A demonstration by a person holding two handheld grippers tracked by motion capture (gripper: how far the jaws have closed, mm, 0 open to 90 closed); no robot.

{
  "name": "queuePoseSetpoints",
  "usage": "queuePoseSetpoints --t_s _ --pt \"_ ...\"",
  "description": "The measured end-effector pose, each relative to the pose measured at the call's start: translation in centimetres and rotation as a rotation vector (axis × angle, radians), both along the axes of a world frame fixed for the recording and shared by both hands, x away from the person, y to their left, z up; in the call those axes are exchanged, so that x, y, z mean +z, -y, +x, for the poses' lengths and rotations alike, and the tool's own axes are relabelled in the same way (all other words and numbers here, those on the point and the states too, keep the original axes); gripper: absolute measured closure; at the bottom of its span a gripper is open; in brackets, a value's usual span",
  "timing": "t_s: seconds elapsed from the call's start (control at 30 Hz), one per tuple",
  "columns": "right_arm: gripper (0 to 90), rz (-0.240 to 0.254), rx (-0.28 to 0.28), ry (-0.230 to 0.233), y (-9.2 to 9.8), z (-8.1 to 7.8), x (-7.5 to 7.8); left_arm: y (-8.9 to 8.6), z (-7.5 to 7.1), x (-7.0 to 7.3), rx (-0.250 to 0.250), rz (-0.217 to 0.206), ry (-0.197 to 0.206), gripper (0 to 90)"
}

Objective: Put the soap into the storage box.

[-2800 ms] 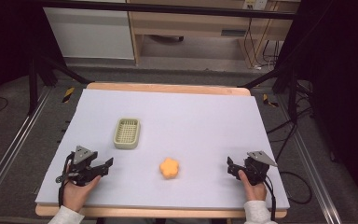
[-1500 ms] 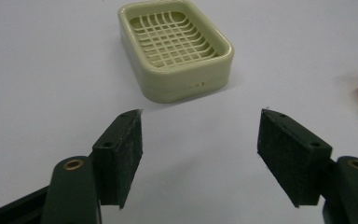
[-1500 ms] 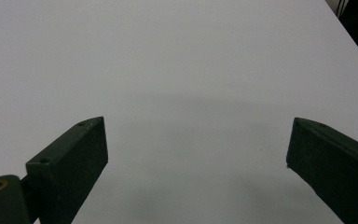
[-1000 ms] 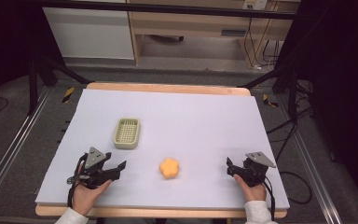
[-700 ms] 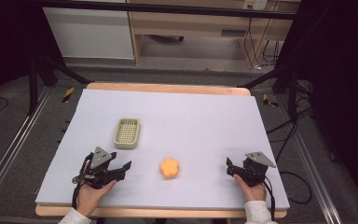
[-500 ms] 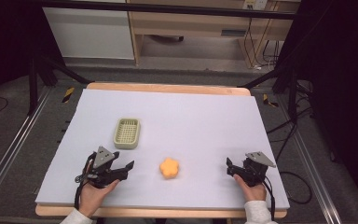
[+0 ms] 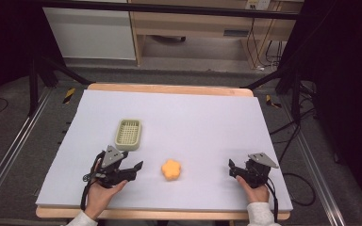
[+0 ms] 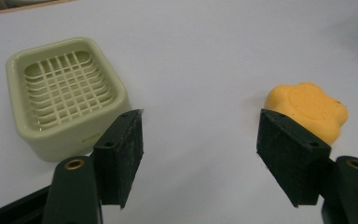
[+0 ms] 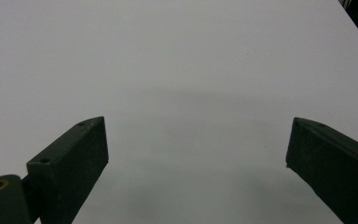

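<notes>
The left claw (image 7: 139,165) sits low over the white surface (image 7: 207,122) with its jaws spread wide and empty; an orange flower-shaped piece (image 7: 171,169) lies just ahead of its tips, apart from them, and in the left gripper view sits beyond the right-hand jaw. A pale green grid tray (image 7: 128,133) rests a little beyond that claw. The right claw (image 7: 231,167) is likewise gaping wide, bare surface between its jaws, the orange piece well off to its left.
</notes>
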State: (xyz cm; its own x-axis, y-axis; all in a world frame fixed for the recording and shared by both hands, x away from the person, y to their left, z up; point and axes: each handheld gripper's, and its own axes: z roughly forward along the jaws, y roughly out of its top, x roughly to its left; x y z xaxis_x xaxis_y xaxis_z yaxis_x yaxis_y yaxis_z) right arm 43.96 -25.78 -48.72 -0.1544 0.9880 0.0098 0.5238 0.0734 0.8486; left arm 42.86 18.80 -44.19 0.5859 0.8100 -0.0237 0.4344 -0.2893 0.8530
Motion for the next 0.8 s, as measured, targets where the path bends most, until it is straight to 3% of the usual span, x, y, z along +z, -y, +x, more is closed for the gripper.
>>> queuePoseSetpoints --t_s 0.8 --pt "6.1 0.006 -0.002 -0.005 -0.1 0.0 0.0 3.7 0.8 1.0 -0.097 0.027 -0.018 30.4"
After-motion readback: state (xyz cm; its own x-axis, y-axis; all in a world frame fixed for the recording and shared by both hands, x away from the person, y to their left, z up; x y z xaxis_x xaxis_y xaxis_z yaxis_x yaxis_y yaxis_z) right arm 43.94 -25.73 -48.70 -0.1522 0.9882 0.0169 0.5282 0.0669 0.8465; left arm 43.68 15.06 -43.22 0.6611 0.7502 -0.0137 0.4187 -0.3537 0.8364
